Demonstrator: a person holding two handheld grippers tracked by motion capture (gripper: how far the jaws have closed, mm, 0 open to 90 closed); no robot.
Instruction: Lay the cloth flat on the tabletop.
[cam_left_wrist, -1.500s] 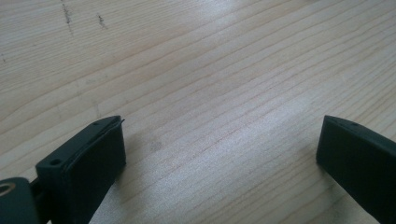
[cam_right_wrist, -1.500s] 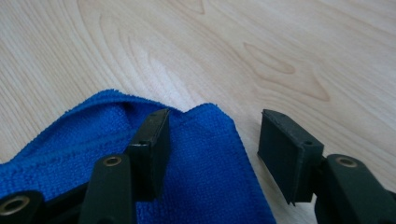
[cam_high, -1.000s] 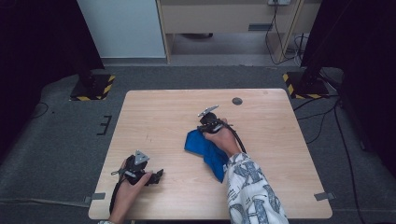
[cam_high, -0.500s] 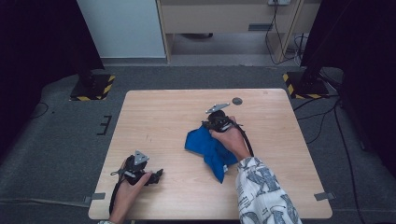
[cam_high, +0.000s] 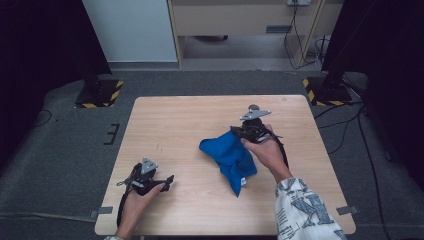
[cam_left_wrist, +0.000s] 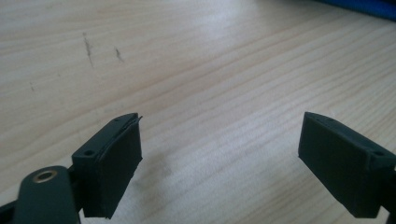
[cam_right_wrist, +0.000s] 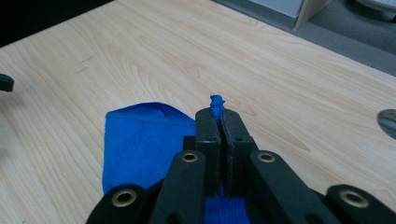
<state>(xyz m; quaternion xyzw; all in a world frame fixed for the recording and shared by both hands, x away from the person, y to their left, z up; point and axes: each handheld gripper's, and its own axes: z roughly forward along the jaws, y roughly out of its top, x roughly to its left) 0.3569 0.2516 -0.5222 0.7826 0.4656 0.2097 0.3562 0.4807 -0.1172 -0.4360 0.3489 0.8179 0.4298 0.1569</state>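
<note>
Two grippers on table. Right gripper (cam_right_wrist: 218, 122) clamped on pinch of blue cloth (cam_high: 230, 156), jaws tight. Cloth hangs from pinch, long axis toward 5 o'clock in high view, tail on wooden table (cam_high: 180, 120). Left gripper (cam_high: 167, 180) at 8 o'clock from cloth, well apart, jaws wide but just been narrowing, nothing between. Bare wood between them; right hand nearer.

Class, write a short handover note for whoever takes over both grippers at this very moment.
Right gripper: shut on a pinch of the blue cloth, which is lifted at that end while the rest trails on the table.
Left gripper: open, nothing between its jaws, which have just been closing a little; it rests low near the table's front left.
Done: cloth gripped and partly raised.
Left: probably grip another edge with the left gripper, then spread or fold the cloth.
</note>
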